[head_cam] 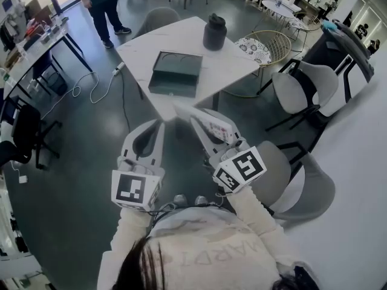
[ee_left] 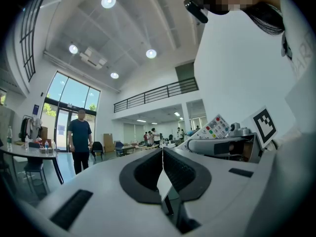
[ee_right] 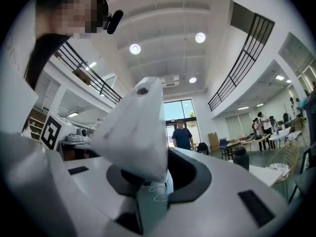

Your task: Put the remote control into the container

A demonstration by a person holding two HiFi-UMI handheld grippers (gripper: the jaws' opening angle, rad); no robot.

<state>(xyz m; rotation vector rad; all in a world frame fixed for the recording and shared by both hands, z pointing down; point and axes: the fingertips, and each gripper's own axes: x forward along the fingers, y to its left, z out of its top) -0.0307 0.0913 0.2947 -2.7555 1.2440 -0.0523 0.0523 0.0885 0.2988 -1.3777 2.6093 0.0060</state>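
- Remote control, clamped in the right claw: hold it firm.
- Lower it flat into the container by the bench's near edge.
- Left claw is clenched, empty.

open floor before table, container top unobstructed, jug near its far corner

Person is wearing a cream long-sleeved top with faint lettering. Left gripper and right gripper are showing white shells, black jaw liners, each carrying a cube of black-and-white square markers.
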